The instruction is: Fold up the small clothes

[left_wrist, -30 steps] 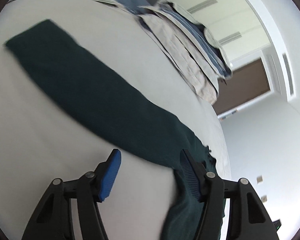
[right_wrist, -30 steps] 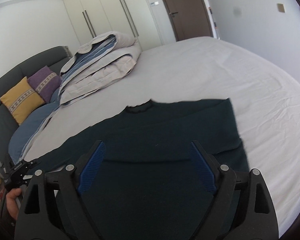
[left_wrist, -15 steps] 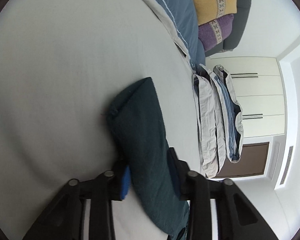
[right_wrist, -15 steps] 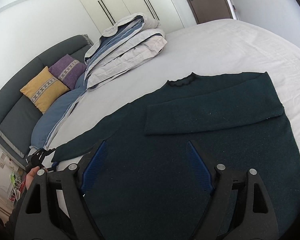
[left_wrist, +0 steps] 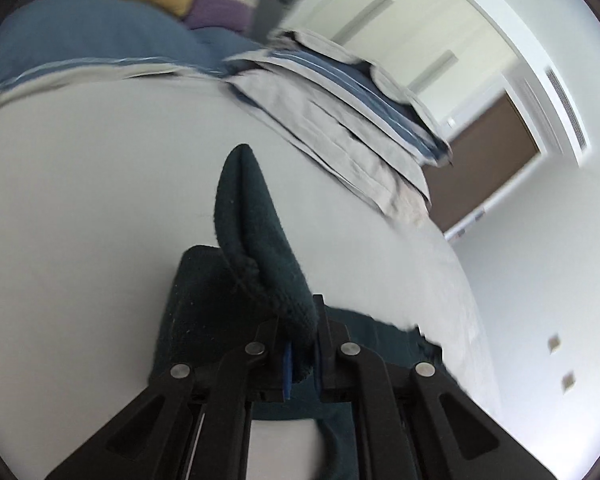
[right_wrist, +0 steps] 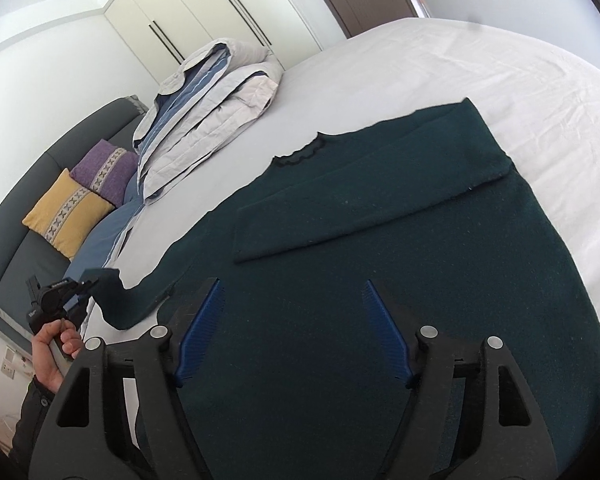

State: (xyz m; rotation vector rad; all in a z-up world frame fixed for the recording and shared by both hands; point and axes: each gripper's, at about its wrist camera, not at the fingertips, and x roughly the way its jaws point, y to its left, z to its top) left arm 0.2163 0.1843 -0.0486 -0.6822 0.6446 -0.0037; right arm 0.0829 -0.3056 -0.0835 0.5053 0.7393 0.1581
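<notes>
A dark green sweater lies flat on the white bed, collar away from me. Its right sleeve is folded across the chest. My left gripper is shut on the cuff end of the left sleeve and holds it lifted off the sheet; it also shows in the right wrist view at the far left with the sleeve draped from it. My right gripper is open and empty, hovering over the sweater's lower body.
A folded grey and blue duvet lies on the bed behind the sweater. Yellow and purple cushions lean on the dark headboard at the left. Wardrobe doors and a brown door stand at the back.
My left gripper has closed on the left sleeve end and lifted it off the sheet. My right gripper has drawn back a little over the sweater's body and stays open.
</notes>
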